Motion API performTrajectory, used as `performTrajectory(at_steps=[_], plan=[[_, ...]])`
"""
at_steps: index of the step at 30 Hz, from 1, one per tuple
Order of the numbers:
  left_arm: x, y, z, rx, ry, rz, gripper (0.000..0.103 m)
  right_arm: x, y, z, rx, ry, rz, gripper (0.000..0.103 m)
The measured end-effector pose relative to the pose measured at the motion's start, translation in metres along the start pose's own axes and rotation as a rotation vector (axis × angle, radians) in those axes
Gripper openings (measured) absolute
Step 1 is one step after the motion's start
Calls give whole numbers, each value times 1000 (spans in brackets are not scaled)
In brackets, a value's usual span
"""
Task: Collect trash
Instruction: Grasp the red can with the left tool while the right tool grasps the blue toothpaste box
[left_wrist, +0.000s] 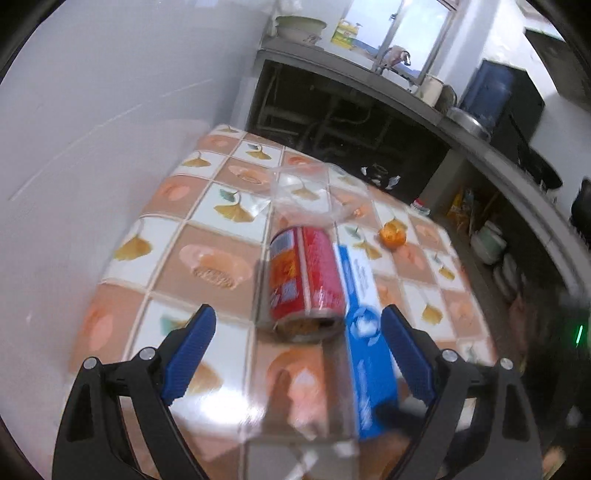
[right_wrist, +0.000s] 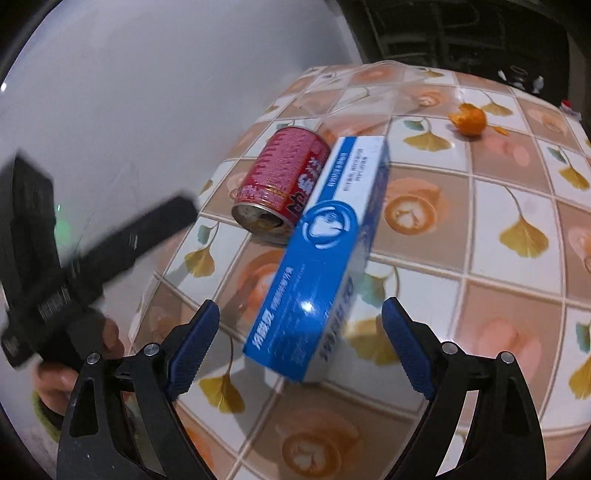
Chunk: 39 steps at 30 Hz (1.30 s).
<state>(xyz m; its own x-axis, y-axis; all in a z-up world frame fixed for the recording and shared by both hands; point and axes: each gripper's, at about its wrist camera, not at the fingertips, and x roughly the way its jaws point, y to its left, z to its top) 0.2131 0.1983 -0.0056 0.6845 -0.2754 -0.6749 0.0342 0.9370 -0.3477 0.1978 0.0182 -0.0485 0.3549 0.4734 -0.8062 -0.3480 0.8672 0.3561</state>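
Observation:
A red drink can lies on its side on the tiled table, open end toward me. A blue toothpaste box lies beside it on the right, touching it. A clear plastic lid and an orange peel lie farther back. My left gripper is open, just short of the can. In the right wrist view, my right gripper is open with the near end of the box between its fingers. The can and the peel lie beyond.
A white wall runs along the table's left side. A dark counter with a sink, bowls and a blue water jug stands behind the table. The left hand-held gripper's body shows at the left of the right wrist view.

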Motion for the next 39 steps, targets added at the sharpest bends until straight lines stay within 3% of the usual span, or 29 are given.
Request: performTrajectory(at_steps=[5, 8, 12, 15, 23, 28, 39], plan=[[32, -8, 31, -8, 55, -35, 89, 7, 2, 3, -10, 9, -28, 86], [55, -12, 40, 14, 100, -2, 89, 12, 4, 4, -17, 9, -35, 86], [77, -11, 39, 38, 147, 37, 80, 15, 5, 4, -30, 14, -46, 84], [85, -5, 36, 15, 179, 28, 73, 18, 5, 1, -36, 28, -44, 77], [89, -2, 32, 5, 198, -17, 65, 22, 11, -3, -37, 46, -75, 63], [88, -5, 31, 17, 193, -20, 63, 12, -7, -8, 6, 32, -93, 55], [70, -15, 9, 55, 194, -21, 63, -24, -47, -41, 62, 20, -125, 51]])
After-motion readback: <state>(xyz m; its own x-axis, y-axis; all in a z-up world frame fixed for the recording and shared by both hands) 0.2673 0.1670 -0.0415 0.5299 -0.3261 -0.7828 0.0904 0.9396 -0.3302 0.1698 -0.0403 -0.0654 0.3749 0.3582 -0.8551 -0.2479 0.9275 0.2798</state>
